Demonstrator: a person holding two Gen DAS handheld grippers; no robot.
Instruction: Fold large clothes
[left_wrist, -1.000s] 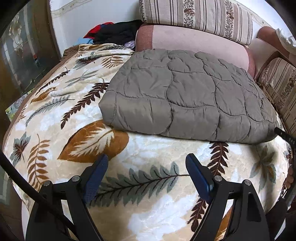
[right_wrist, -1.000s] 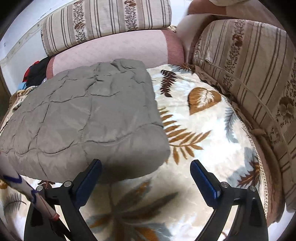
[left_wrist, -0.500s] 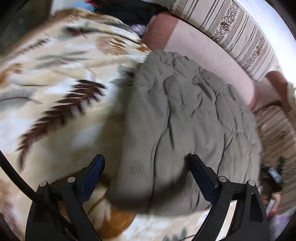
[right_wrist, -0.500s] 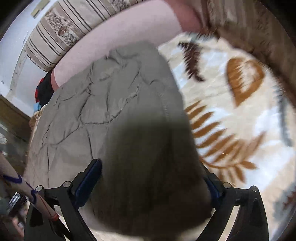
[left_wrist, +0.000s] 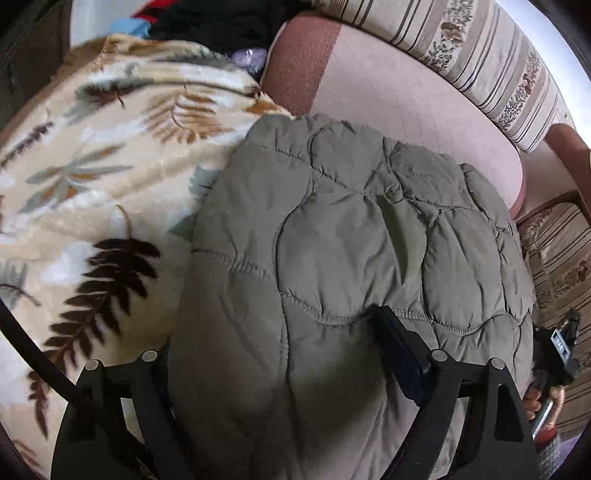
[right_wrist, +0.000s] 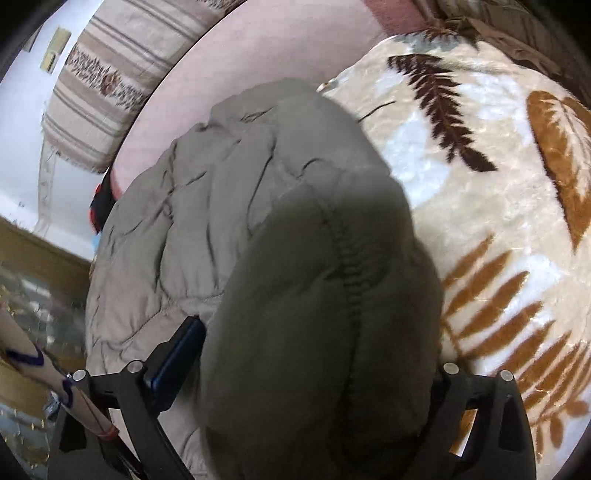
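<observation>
**Inspector A:** We are noting a change since a second ago. Both grippers were then hovering spread over the leaf-patterned blanket, short of the folded grey quilted jacket. Now we are seeing each one pushed onto a near corner of it.

**Inspector B:** Agreed. The left gripper is straddling the jacket's near left corner, one finger lying on top of the fabric and the other hidden under the edge. The jaws are standing wide with padding bulging between them; we are judging them not yet pinching.

**Inspector A:** The right gripper is doing the same at the near right corner. One blue-padded finger is resting on top, the other is covered by cloth. Spread as well, filled with the thick edge.

**Inspector B:** Location of the garment: it is lying on the blanket, its far edge against the pink cushion, striped cushions behind. A heap of dark clothes is sitting well apart at the far left.

**Inspector A:** Meaning for the task: we are reading this as the start of a further fold or a lift of the bundle. The padding is bulky and slippery-looking, so we are expecting a firm close to be needed before any pull, or the layers may slide open.
</observation>
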